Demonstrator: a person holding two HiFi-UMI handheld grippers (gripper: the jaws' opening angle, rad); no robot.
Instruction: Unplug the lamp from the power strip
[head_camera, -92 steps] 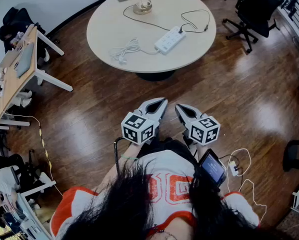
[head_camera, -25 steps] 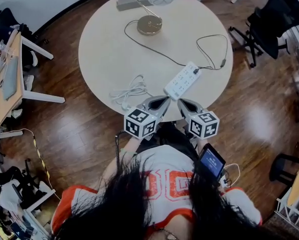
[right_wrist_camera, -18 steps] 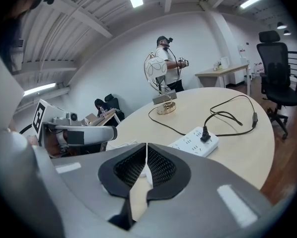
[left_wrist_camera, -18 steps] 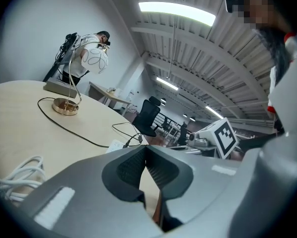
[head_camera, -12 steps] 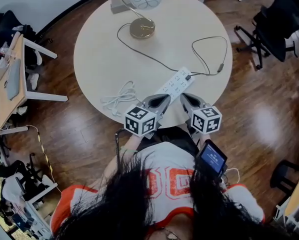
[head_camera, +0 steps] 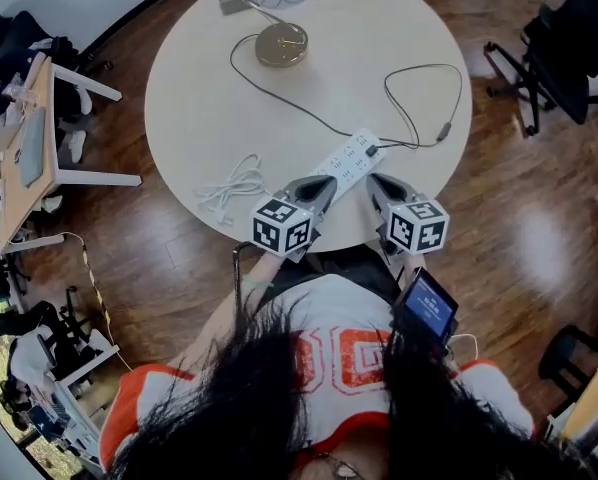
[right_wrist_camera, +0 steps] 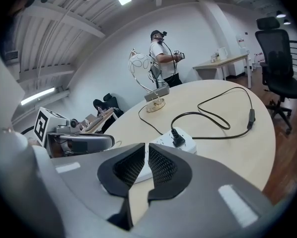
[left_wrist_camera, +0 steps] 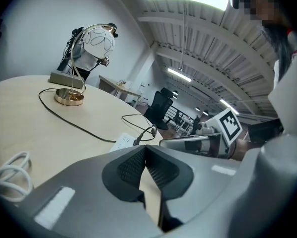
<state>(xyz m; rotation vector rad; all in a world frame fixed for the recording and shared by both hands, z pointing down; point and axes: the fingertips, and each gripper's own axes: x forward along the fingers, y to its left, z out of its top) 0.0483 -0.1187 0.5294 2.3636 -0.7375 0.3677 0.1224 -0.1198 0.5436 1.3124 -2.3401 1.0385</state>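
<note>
From the head view: looks steeply down on a round table (head_camera: 179, 138), with the lamp (head_camera: 280, 42) at the far side and the power strip (head_camera: 347, 160) near the front edge, joined by a dark cord (head_camera: 299, 103). Shows the plug (head_camera: 372, 151) seated in the strip's far end. Finds the left gripper (head_camera: 329, 181) and the right gripper (head_camera: 372, 179) side by side over the near rim, tips close to the strip's near end, with no contact visible. Catches a coiled white cable (head_camera: 234, 183) lying to the left of the strip.

From the left gripper view: meets the left gripper (left_wrist_camera: 145, 150) with pads pressed together at the tips and nothing held. Makes out, past the tips, the power strip (left_wrist_camera: 122, 142) with the plug (left_wrist_camera: 138, 139) in it, and the lamp (left_wrist_camera: 96, 43) upright far across the table.

From the right gripper view: finds the right gripper (right_wrist_camera: 147, 150) parted by a thin slit only, jaws having just been opening, with nothing between the pads. Lines up on the power strip (right_wrist_camera: 188, 145), the black plug (right_wrist_camera: 178, 138) standing in its socket just beyond the tips.

On progress: judged barely begun. Both grippers brought near, but no hold on plug or strip, and the plug fully in. Left to do, by the look of it — widen the right jaws, close them on the plug, perhaps steady the strip with the left, then pull the plug free.
</note>
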